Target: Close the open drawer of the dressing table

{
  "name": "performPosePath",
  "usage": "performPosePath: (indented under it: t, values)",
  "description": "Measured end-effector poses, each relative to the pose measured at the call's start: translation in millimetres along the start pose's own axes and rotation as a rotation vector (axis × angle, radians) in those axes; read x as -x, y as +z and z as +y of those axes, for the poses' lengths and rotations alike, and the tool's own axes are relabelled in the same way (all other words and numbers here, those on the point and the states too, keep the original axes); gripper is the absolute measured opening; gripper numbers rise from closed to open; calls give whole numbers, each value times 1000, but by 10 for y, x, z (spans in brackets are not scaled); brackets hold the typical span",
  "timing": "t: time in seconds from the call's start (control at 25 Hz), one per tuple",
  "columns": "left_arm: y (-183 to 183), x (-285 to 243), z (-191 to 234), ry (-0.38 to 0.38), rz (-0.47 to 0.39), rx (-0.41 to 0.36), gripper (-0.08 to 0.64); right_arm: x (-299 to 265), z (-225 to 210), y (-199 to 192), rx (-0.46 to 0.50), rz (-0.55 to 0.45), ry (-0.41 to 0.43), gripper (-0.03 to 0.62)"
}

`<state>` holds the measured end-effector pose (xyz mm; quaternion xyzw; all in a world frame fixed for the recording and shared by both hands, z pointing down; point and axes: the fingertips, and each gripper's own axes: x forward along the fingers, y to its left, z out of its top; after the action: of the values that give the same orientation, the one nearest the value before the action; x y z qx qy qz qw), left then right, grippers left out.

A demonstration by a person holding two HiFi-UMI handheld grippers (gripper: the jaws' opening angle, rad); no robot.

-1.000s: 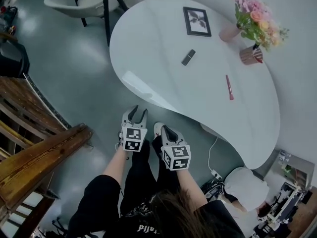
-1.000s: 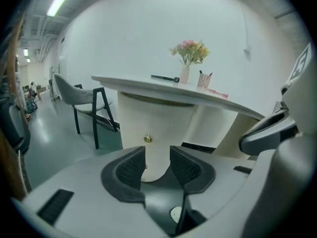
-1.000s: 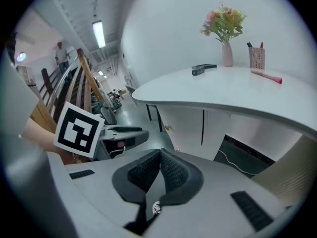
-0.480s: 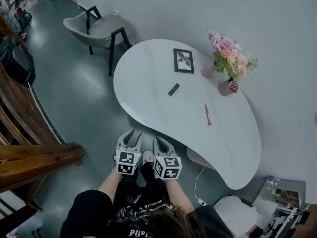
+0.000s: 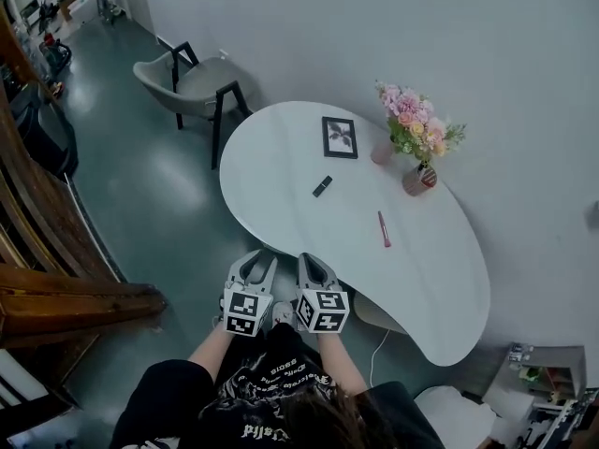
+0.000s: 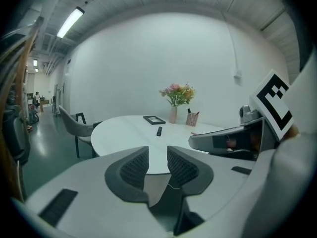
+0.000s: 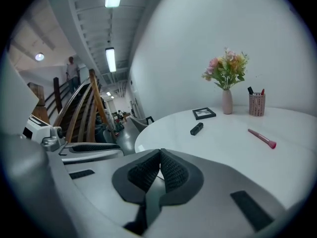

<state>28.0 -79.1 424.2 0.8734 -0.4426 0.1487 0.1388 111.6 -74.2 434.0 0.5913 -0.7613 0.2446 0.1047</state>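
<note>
The glossy white kidney-shaped counter (image 5: 271, 171) lies ahead of both claws, which hover side by side just off its near edge. The left claw (image 5: 259, 262) has its jaws a narrow gap apart with nothing between them; they have just been closing from a wider spread. The right claw (image 5: 310, 262) has its pads pressed together, empty. Both claws sit higher than a second ago, and the whole counter now shows. The black picture frame (image 5: 339, 137), black tube (image 5: 322, 186), pink stick (image 5: 384, 229) and vase of pink flowers (image 5: 412, 129) lie unmoved. A pale rounded part (image 5: 367, 314) shows under the near edge; whether it is the drawer I cannot tell.
</note>
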Motion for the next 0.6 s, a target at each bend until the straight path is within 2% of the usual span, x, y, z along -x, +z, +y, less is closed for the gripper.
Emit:
performPosePath:
  t: [0.36,0.6]
  values:
    - [224,16,-162,-10,-34,-36,121,153,-120,241,21,-60,-1,26]
    - [276,57,-231,3,-52,-40,44,245,-181,319,35,-80,-3,26]
